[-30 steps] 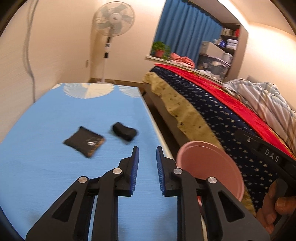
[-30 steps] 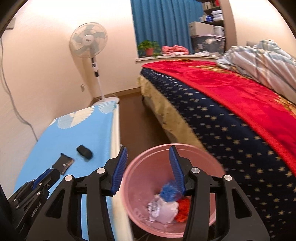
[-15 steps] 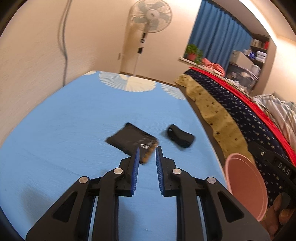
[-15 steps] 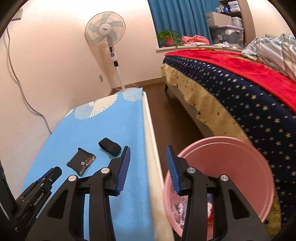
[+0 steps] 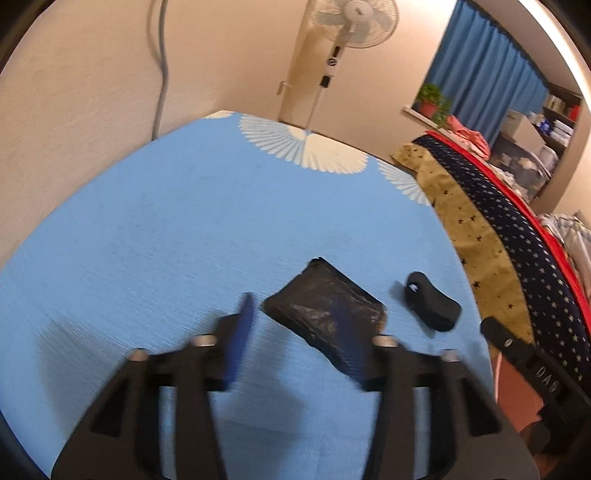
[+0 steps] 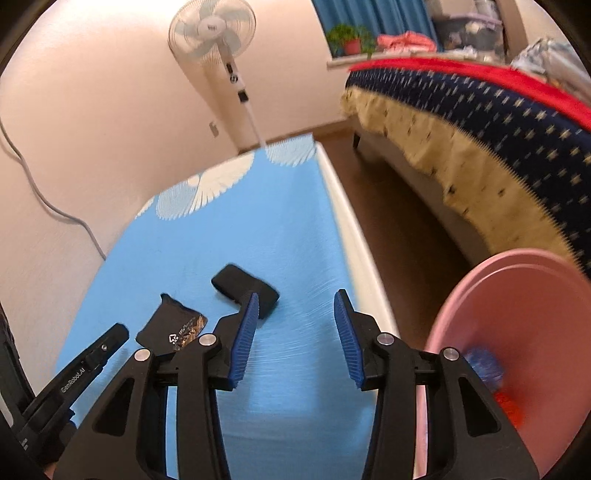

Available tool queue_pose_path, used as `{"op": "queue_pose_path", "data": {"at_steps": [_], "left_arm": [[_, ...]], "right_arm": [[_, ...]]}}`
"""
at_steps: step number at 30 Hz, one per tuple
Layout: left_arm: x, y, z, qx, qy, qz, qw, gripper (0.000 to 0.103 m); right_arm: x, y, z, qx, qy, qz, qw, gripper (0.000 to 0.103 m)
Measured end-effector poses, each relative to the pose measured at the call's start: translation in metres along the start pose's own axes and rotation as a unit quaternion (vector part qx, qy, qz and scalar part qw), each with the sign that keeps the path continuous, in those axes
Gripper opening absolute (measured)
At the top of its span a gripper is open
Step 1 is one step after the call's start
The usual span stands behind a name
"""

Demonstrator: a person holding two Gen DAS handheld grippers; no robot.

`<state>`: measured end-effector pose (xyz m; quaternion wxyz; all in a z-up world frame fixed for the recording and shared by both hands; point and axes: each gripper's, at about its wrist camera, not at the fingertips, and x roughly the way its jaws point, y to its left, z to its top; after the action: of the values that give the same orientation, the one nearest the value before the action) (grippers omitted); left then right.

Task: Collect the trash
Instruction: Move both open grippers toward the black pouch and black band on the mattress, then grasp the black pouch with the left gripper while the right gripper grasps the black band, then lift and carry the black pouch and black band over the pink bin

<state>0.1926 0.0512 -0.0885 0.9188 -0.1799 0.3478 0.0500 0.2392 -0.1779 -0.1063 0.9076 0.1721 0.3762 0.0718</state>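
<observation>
A flat black wrapper (image 5: 317, 310) (image 6: 173, 326) and a small black folded band (image 5: 432, 306) (image 6: 240, 284) lie on a blue sheet (image 5: 184, 240) (image 6: 288, 229). My left gripper (image 5: 295, 299) hovers just short of the wrapper. Its blurred jaws are opening, the right finger crosses in front of the wrapper, and nothing is pressed between the pads. My right gripper (image 6: 296, 295) stands open and widening a little over bare sheet, with the band beside its left fingertip. A pink bin (image 6: 517, 314) (image 5: 506, 373) with blue and red scraps (image 6: 484, 365) sits low at the right.
A wall with a hanging cable (image 5: 160, 66) borders the sheet on the left, and a standing fan (image 6: 214, 29) is at its far end. A brown floor strip (image 6: 406, 206) separates the sheet from a bed with a navy starred cover (image 6: 498, 122). The left gripper's finger (image 6: 92, 354) shows at lower left.
Both grippers swung left and down over the blue sheet, closer to the black items. The left jaws went from nearly shut to wide apart. The pink bin slid to the right edge.
</observation>
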Motion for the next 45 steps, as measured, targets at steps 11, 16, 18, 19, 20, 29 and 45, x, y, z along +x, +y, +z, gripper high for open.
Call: {"op": "queue_pose_path", "data": {"at_steps": [11,16,18,19,20,29,45], "left_arm": [[0.039,-0.020,0.007,0.042,0.069,0.028,0.9964,0.077],[0.045,-0.033,0.005,0.080,0.082,0.058,0.9917,0.077],[0.043,-0.032,0.004,0.085,0.080,0.066,0.9909,0.065],[0.042,-0.032,0.003,0.091,0.079,0.068,0.9903,0.059],[0.041,-0.032,0.002,0.094,0.079,0.069,0.9900,0.057],[0.035,-0.021,0.006,0.076,0.072,0.057,0.9928,0.018],[-0.025,-0.043,0.011,0.076,0.007,-0.016,0.9970,0.005]], "right_arm": [[0.036,0.004,0.008,0.016,0.029,0.020,0.999,0.049],[0.044,0.007,0.010,0.013,0.042,0.026,0.999,0.039],[0.044,0.006,0.009,0.014,0.045,0.028,0.998,0.024],[0.044,0.006,0.008,0.012,0.047,0.030,0.998,0.020],[0.043,0.007,0.008,0.010,0.046,0.028,0.998,0.018],[0.023,-0.001,0.005,0.007,0.029,0.011,1.000,0.008],[-0.061,-0.017,0.013,-0.007,-0.019,-0.015,1.000,0.008]]}}
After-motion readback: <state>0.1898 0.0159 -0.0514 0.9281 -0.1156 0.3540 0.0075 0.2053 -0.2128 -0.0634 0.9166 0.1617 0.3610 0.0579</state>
